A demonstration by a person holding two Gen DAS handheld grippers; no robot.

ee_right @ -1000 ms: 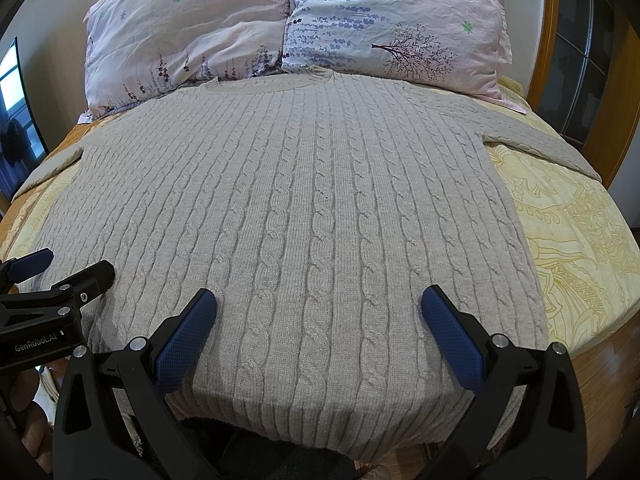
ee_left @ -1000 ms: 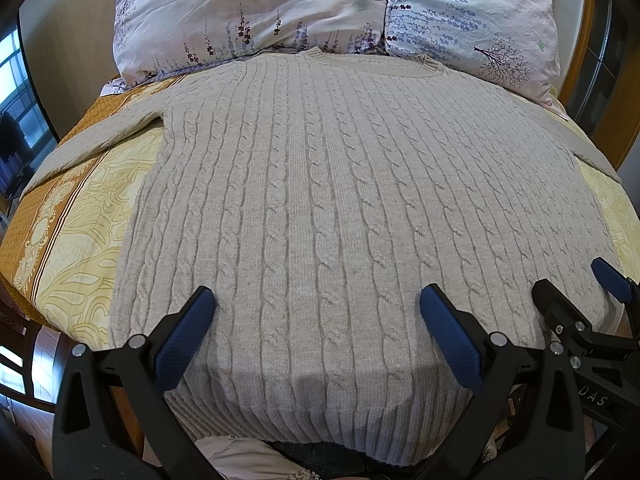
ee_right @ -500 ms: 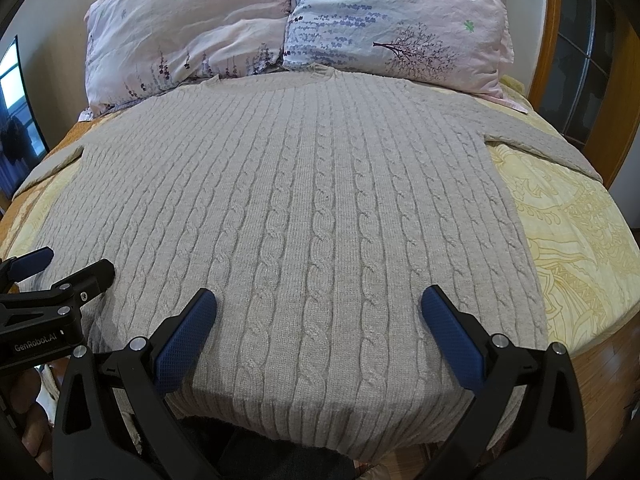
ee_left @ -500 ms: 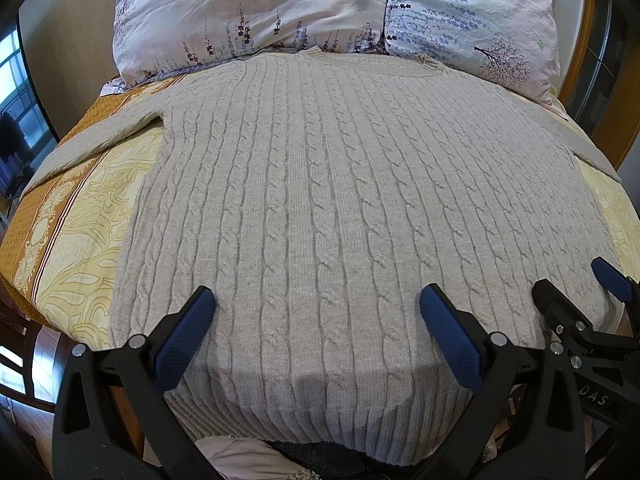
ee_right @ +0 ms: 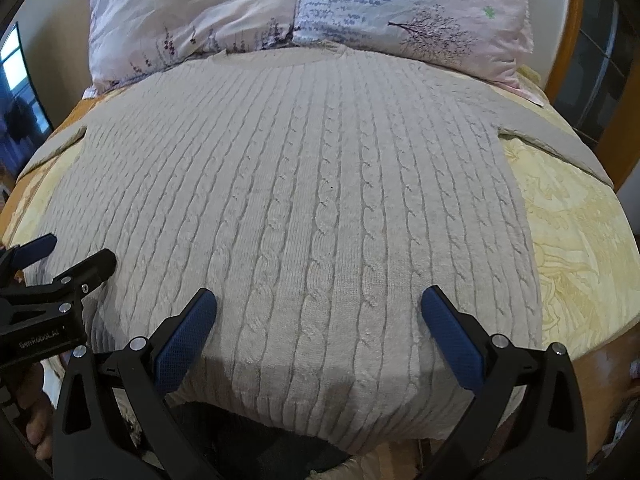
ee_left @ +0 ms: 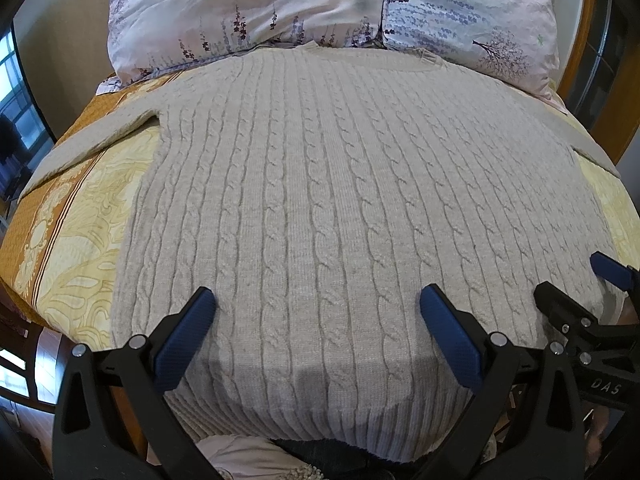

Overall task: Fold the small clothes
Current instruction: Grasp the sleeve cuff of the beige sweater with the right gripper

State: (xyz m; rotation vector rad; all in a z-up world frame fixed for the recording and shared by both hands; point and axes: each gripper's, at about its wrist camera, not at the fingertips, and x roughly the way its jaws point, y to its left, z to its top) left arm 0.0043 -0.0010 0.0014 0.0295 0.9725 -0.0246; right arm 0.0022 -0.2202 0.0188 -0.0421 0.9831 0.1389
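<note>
A big beige cable-knit sweater [ee_left: 340, 200] is lying flat and spread out on the bed with the yellow and orange patterned sheet [ee_left: 80, 240]. Its neck is pointing at the head of the bed, touching the two pink flowery pillows [ee_left: 248, 12]. Its bottom hem is lying along the foot edge of the bed, near the cameras. One sleeve is stretching out to the left edge of the bed and the other is stretching out to the right edge. The left hand-held gripper [ee_left: 318, 320] is sitting low over the hem, on the left part of the sweater. Its two black fingers with blue pads [ee_left: 188, 332] are spread wide apart and are holding nothing. The right hand-held gripper [ee_right: 319, 320] is sitting just beside it, over the right part of the hem. Its blue pads [ee_right: 448, 332] are spread wide apart too, and nothing is between them. Each hand-held gripper is showing at the side of the other one's view. A bit of a person's hand [ee_right: 38, 428] is peeking out at the lower left of the right view.
</note>
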